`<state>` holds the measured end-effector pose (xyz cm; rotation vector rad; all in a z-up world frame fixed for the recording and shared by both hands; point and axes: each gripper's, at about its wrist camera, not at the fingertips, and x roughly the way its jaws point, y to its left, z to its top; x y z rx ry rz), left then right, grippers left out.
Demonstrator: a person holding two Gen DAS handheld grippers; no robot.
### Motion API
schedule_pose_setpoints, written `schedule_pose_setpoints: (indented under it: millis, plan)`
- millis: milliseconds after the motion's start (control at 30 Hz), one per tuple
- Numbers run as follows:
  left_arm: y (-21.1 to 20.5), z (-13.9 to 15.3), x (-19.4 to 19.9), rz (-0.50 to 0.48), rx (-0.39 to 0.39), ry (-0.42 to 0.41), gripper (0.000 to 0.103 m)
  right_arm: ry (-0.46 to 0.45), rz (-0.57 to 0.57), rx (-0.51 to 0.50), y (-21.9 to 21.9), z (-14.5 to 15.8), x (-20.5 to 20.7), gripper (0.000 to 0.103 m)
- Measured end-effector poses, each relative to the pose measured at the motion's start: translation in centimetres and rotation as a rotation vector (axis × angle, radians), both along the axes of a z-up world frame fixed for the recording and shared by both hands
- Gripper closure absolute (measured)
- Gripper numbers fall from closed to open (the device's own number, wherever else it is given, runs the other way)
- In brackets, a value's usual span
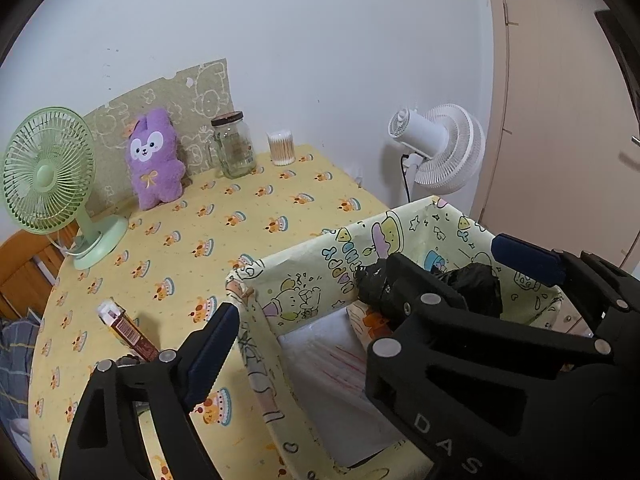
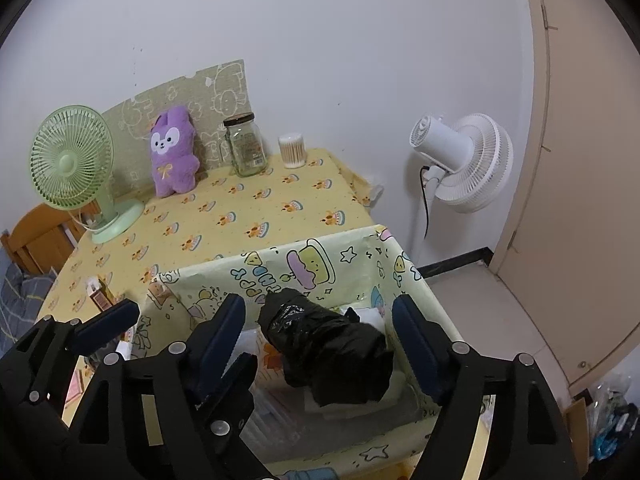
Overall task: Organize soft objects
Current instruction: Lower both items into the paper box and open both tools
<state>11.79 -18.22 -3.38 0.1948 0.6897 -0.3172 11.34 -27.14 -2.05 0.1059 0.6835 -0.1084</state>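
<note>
A black plastic bag bundle (image 2: 328,348) lies inside a fabric box with a cartoon lining (image 2: 320,240), on top of white folded items (image 1: 332,360). My right gripper (image 2: 318,300) is open. Its blue pads (image 2: 224,332) stand on either side of the bundle without touching it. My left gripper (image 1: 366,276) is also open and straddles the box's left wall, with one finger (image 1: 212,352) outside over the tablecloth. The bundle (image 1: 476,284) shows partly behind black gripper parts there. A purple plush rabbit (image 1: 154,160) leans upright at the table's far side.
On the yellow tablecloth (image 1: 240,208) stand a green desk fan (image 1: 48,176), a glass jar (image 1: 234,146) and a cotton swab tub (image 1: 282,148). A brown pack (image 1: 128,332) lies near the left finger. A white floor fan (image 2: 464,160) stands beside the table.
</note>
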Motion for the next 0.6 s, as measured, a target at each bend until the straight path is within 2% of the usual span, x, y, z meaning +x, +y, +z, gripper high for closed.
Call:
schedule_pose_setpoints:
  millis: [133,600]
  plan:
    - [0.7,0.5,-0.5,0.003,-0.008,-0.016,0.011,-0.014,0.002,-0.006,0.5,0.5,-0.5,0.019]
    - [3.5,2.2,-2.6,0.010,-0.028,-0.062,0.008,-0.065,0.007,-0.029,3.4,2.3,-2.5,0.017]
